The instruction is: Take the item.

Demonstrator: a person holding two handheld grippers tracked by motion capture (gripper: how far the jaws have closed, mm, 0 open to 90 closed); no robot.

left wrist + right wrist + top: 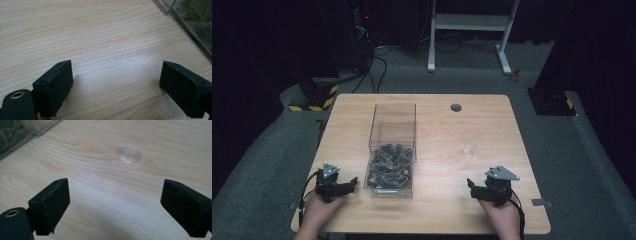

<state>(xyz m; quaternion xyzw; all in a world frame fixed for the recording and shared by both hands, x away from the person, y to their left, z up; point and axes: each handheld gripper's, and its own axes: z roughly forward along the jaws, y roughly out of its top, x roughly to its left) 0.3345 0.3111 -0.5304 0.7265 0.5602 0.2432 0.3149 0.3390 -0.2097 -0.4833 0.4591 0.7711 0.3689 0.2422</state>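
In the high view, the wooden tabletop (437, 200) carried a clear plastic box (392, 150) standing left of centre, its near half filled with a heap of small dark pieces (389, 170). To the right of the box, well apart from it, stood a clear plastic cup (469, 149), faint against the wood. The left hand-held gripper (353, 181) rested near the front edge, just beside the box's near left corner, its tips pointing toward the box. The right hand-held gripper (470, 184) rested near the front edge on the other side, below the cup and apart from it. A small dark round grommet (455, 107) sat near the far edge.

In the left gripper view, the left hand-held gripper (116, 82) had its jaws spread wide over bare wood, nothing between them; the box (192, 20) showed at the upper right corner.

In the right gripper view, the right hand-held gripper (115, 202) likewise had its jaws wide apart and empty. The cup (130, 152) stood upright ahead, between the jaw lines but well beyond them, and the box (22, 132) lay at the upper left.
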